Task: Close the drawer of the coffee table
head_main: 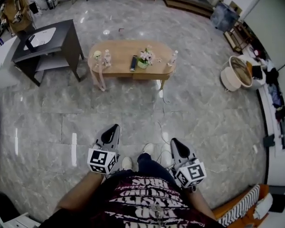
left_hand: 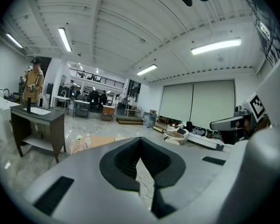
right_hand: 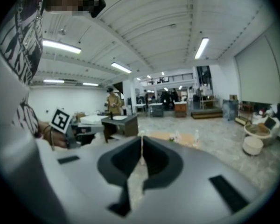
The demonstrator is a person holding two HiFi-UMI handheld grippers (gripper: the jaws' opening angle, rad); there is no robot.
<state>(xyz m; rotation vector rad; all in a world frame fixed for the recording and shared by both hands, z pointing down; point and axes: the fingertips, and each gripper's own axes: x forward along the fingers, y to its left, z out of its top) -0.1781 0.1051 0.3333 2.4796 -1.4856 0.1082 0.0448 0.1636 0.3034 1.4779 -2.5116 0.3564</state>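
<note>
The oval wooden coffee table (head_main: 121, 49) stands far ahead across the marble floor, carrying a remote (head_main: 133, 62), a flower pot (head_main: 144, 58) and small bottles (head_main: 107, 57). Its drawer cannot be made out from this distance. Both grippers are held close to the person's body, well short of the table. My left gripper (head_main: 115, 127) is shut and empty, its dark pads meeting at the tip (left_hand: 140, 140). My right gripper (head_main: 173, 141) is likewise shut on nothing, with only a thin seam between its jaws (right_hand: 142, 139). The table shows low and small in the left gripper view (left_hand: 105, 141) and the right gripper view (right_hand: 170, 136).
A dark desk (head_main: 69, 37) with a white basin stands left of the table, and a person (head_main: 15, 11) is behind it. A round basket (head_main: 237, 72) sits at the right. A thin cable (head_main: 164, 108) trails across the floor from the table toward the person's shoes (head_main: 148, 148).
</note>
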